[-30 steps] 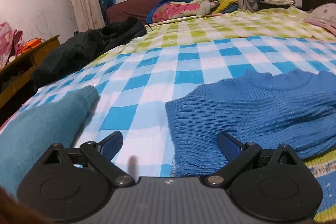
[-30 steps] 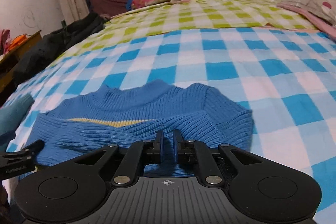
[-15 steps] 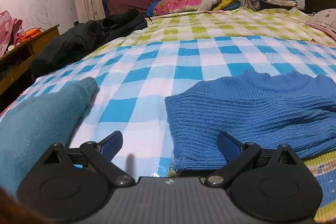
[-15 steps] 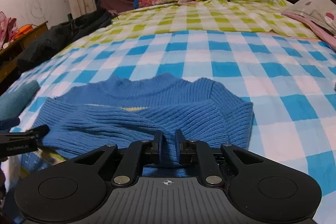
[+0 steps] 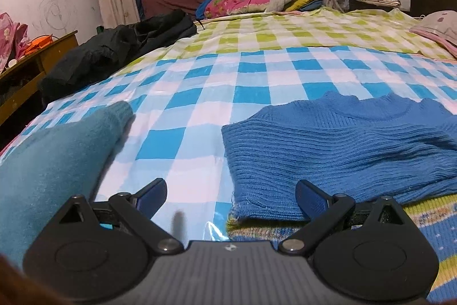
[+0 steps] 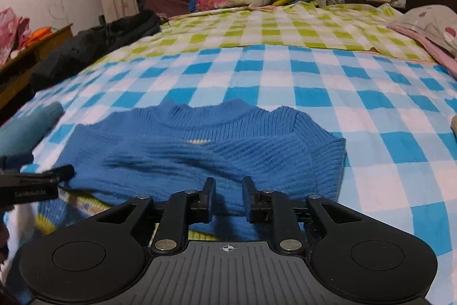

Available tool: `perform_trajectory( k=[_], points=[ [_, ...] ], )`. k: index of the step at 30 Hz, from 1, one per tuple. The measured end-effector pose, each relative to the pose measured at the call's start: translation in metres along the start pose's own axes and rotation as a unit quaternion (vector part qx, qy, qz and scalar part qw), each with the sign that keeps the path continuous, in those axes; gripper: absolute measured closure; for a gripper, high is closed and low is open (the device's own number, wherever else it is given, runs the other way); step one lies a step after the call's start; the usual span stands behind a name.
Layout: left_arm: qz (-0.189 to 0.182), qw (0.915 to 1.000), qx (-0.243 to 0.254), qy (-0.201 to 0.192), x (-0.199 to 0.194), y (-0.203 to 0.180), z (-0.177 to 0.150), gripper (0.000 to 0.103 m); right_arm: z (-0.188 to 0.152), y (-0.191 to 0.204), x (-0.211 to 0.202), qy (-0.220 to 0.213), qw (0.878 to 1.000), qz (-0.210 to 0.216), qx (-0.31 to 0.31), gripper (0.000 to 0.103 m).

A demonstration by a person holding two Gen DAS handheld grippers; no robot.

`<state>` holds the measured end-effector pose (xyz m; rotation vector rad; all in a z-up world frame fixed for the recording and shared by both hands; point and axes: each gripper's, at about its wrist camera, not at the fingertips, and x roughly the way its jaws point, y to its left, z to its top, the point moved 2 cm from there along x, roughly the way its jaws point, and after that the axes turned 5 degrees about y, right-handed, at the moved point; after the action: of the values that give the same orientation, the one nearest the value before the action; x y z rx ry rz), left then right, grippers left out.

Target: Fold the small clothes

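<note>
L gripper (image 5: 231,197) fingers wide apart; R gripper (image 6: 228,197) fingers opening.

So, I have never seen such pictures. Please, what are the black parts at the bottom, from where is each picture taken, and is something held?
No robot here: a person holds a two-finger gripper in each hand, and a small wide-angle camera on each one looks forward along its fingers. The black parts at the bottom are those tools. One picture is from the left gripper, the other from the right gripper. Both look across a bed with a checked sheet. On it lies a blue knitted sweater, its sleeves folded in, and to the left a teal garment. A black jacket lies further back. The left gripper is wide open and empty. The right gripper's jaws are opening over the sweater; nothing looks pinched between them.
</note>
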<state>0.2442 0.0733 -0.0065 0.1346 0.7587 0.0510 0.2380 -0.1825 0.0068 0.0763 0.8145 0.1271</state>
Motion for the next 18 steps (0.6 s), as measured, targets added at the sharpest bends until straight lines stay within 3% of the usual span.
perform_trajectory(
  k=[18],
  points=[
    [-0.021, 0.9997, 0.001, 0.008, -0.030, 0.000, -0.014, 0.000, -0.018, 0.004, -0.035, 0.014, 1.000, 0.013, 0.002, 0.079]
  ],
)
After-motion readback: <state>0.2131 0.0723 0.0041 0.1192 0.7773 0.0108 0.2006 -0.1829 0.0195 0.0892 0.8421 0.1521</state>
